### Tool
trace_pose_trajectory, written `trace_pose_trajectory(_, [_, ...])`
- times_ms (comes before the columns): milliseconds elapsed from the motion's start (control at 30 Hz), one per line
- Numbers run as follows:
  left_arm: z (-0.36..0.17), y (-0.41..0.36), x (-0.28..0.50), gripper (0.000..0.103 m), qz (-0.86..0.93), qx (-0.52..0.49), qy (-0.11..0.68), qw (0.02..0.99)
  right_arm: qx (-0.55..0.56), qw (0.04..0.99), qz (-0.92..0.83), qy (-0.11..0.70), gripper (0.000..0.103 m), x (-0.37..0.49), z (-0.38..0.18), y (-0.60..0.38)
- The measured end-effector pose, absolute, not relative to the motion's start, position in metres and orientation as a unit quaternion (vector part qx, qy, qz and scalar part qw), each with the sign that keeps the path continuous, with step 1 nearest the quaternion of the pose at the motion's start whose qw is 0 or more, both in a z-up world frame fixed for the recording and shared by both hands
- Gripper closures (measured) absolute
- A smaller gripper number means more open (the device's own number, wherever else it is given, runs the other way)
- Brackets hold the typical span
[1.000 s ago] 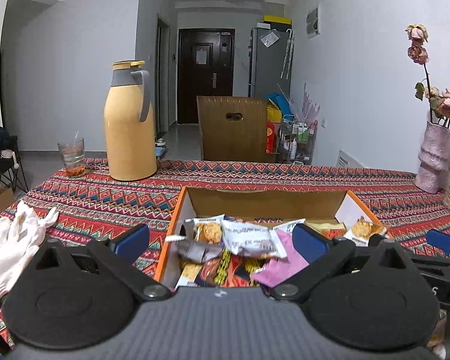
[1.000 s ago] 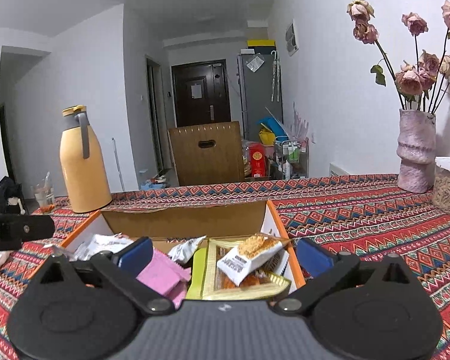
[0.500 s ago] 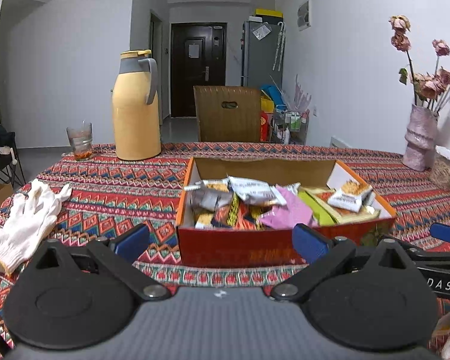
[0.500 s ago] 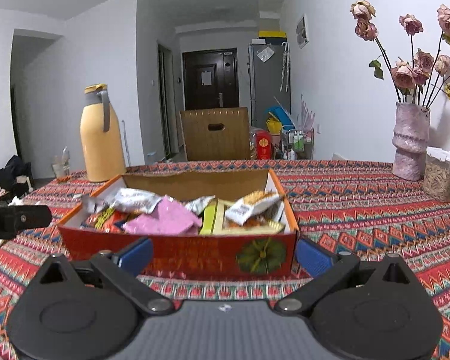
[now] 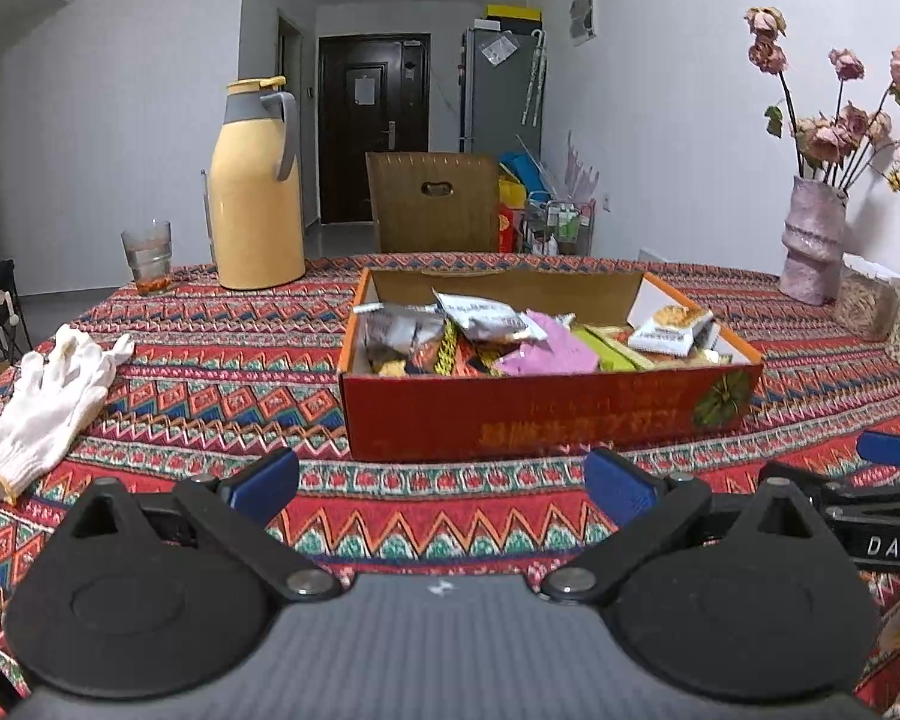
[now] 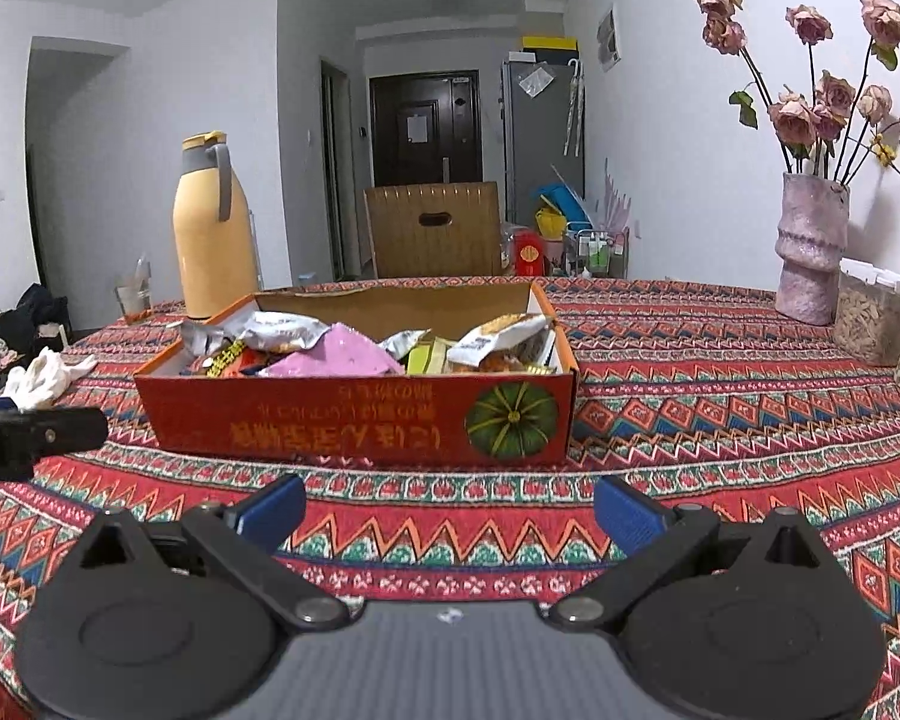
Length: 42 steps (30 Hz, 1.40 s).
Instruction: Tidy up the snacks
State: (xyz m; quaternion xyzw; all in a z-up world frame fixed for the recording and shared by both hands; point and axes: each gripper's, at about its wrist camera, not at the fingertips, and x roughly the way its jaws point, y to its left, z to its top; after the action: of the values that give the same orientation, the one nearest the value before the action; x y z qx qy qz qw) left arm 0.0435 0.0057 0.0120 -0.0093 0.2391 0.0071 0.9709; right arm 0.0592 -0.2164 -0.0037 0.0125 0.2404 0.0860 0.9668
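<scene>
Left wrist view: both the left tongs and right tongs are now drawn back from the snack box, spread wide and empty, the snacks left piled inside on the table, suggesting organizing is finished.

A tall yellow thermos jug stands beside a glass tumbler; a white cotton glove lies on the patterned bench.
</scene>
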Motion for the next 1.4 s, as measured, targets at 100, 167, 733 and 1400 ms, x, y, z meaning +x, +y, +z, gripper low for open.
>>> trace_pose_trajectory(100, [0.006,0.007,0.042,0.000,0.006,-0.011,0.246,0.969,0.012,0.965,0.087,0.246,0.001,0.058,-0.006,-0.216])
trace_pose_trajectory(167, [0.003,0.009,0.043,0.000,0.008,-0.013,0.250,0.968,0.012,0.965,0.086,0.249,0.001,0.058,-0.007,-0.216])
trace_pose_trajectory(733, [-0.004,0.013,0.044,0.000,0.009,-0.021,0.263,0.964,0.013,0.962,0.086,0.258,0.001,0.062,-0.011,-0.216])
trace_pose_trajectory(1400, [-0.005,0.014,0.045,0.000,0.007,-0.022,0.265,0.964,0.013,0.962,0.085,0.260,0.001,0.064,-0.013,-0.216])
